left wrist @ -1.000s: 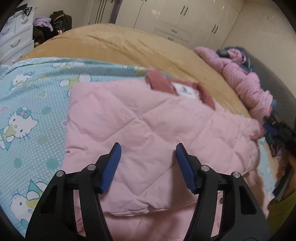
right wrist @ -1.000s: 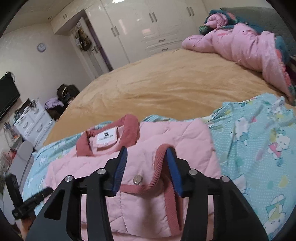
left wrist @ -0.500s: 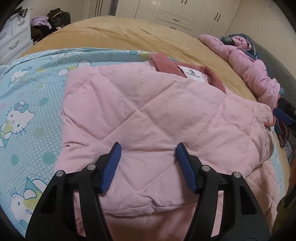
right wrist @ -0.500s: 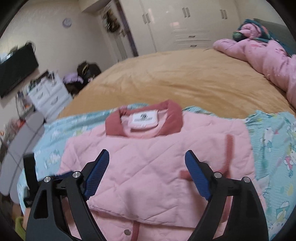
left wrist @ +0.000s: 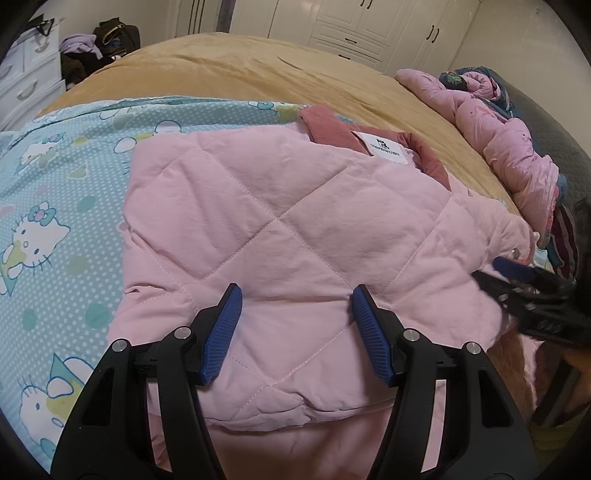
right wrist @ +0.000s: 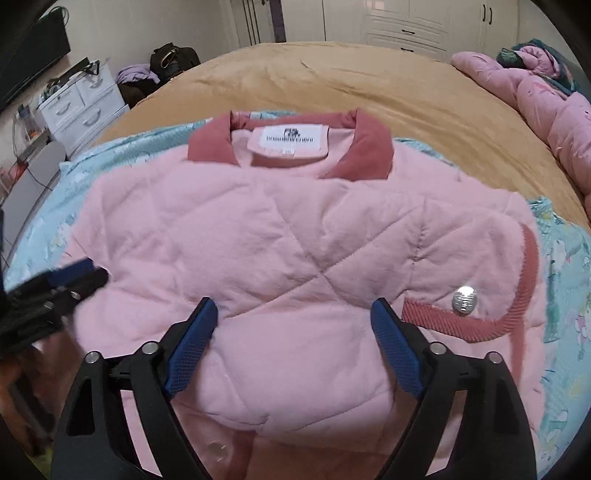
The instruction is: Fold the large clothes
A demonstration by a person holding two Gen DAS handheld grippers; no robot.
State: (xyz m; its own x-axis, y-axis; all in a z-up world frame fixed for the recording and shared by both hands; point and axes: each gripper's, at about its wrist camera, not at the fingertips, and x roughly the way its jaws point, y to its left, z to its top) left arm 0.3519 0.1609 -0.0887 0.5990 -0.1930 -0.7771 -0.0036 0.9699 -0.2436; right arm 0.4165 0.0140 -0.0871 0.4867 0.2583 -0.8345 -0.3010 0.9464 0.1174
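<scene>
Both grippers hung over the pink jacket [right wrist: 295, 258]: left gripper [left wrist: 295, 295] jaws open and empty, right gripper [right wrist: 293, 308] jaws opening, empty.

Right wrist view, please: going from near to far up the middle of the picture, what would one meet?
Right gripper, its jaws opening with nothing pressed between them → pink quilted jacket → white neck label → dark pink collar → tan bedspread → white wardrobe.

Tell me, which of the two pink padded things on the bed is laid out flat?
The pale pink quilted jacket with the dark rose collar, spread on the cartoon-cat sheet. The other pink padded bundle lies crumpled at the bed's far edge.
</scene>
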